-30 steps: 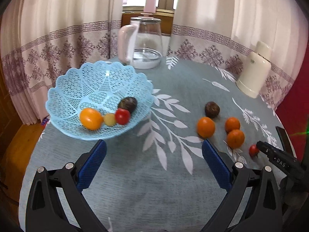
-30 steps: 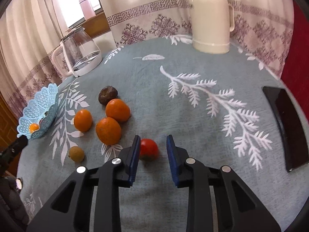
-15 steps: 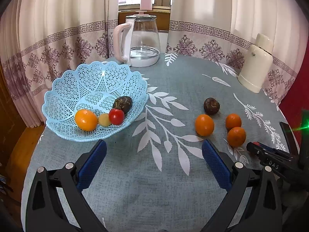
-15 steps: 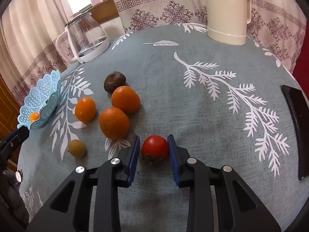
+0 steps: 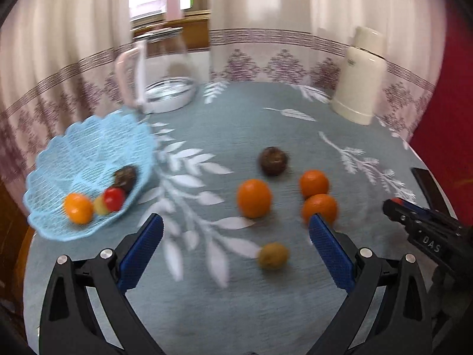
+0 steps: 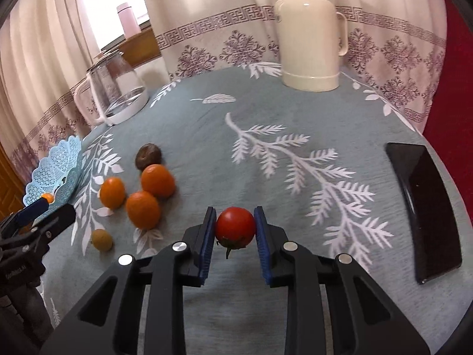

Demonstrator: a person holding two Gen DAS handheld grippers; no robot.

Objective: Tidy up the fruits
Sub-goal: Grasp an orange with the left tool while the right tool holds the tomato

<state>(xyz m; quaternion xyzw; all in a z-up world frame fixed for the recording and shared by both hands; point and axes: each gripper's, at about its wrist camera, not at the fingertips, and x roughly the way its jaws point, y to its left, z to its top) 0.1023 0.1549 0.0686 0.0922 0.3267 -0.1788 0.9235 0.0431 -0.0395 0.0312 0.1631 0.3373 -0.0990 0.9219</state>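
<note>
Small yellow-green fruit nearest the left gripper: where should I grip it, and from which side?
Judging by its round shape, grip the small yellow-green fruit across its widest middle, coming straight ahead and down with the open left gripper. It lies alone on the tablecloth, apart from the oranges, so both fingers probably have room.

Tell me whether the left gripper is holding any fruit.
No, the left gripper stands wide open with nothing between its fingers, above the small yellow-green fruit.
</note>
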